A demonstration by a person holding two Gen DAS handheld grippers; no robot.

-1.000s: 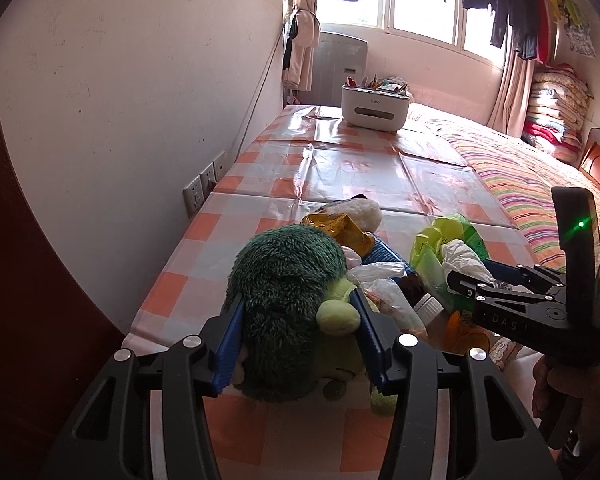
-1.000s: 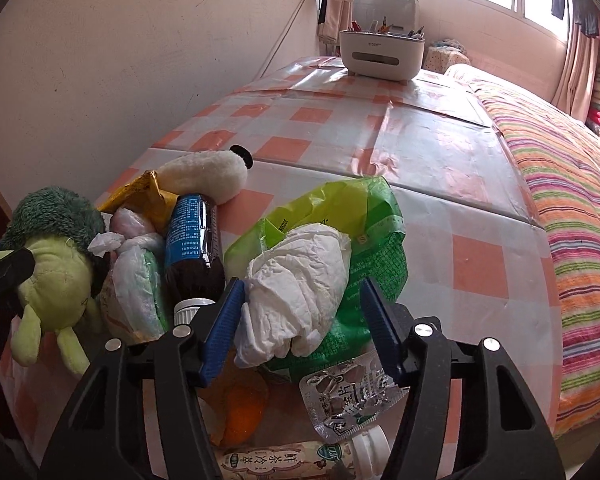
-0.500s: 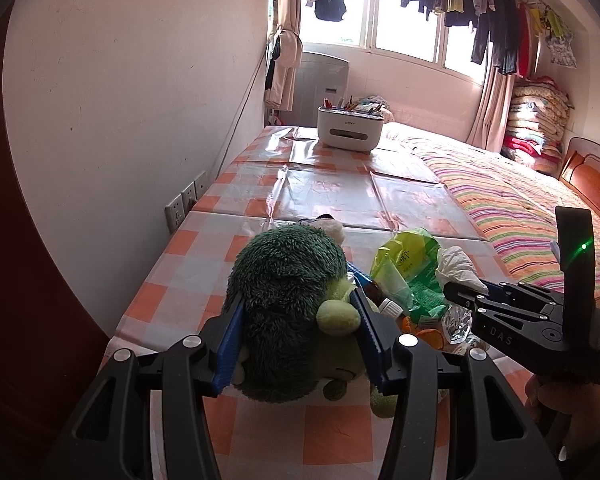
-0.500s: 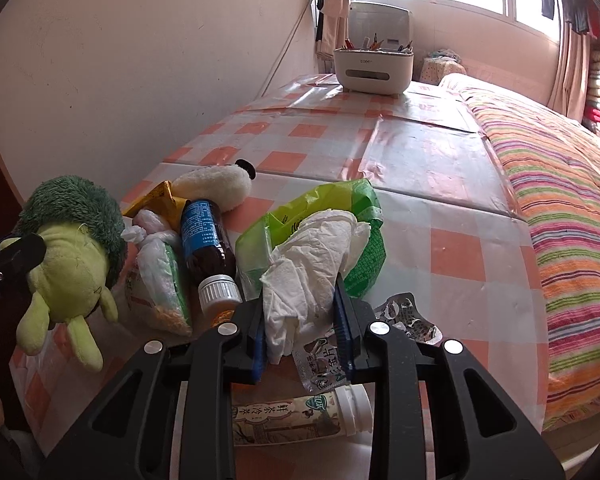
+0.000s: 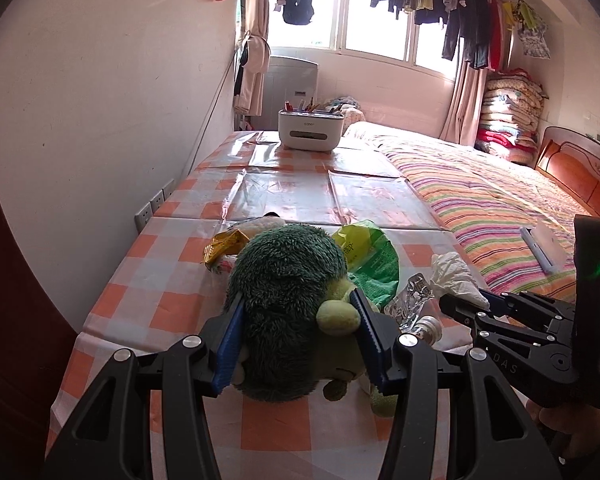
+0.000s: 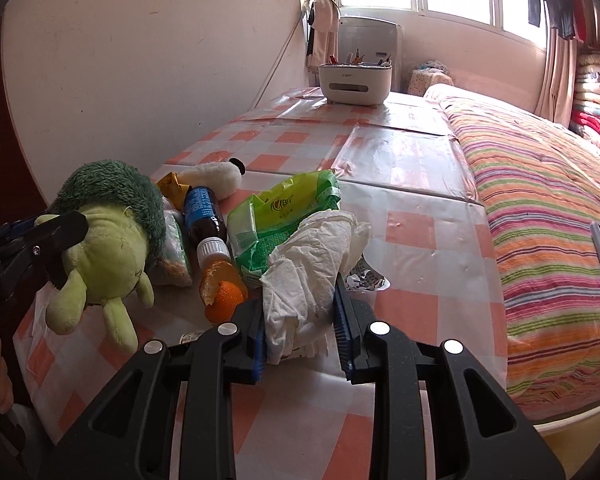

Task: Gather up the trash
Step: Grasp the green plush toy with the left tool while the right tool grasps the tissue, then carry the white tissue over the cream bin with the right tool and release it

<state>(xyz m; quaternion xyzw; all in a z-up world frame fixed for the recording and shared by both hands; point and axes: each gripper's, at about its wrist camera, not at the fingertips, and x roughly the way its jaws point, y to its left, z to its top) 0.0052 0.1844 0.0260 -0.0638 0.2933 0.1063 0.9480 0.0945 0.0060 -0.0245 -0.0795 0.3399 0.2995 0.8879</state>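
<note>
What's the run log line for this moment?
left gripper: shut on plush turtle | right gripper: shut on crumpled tissue

Sunlit window beyond striped bed

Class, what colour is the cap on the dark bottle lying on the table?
White cap; clearest in the right wrist view.

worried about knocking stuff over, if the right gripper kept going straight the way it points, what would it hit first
Probably the green plastic bag: it lies right beyond the crumpled white tissue clamped in the right gripper. Depth is unclear; held high enough, it might pass over onto the checked tablecloth.
</note>
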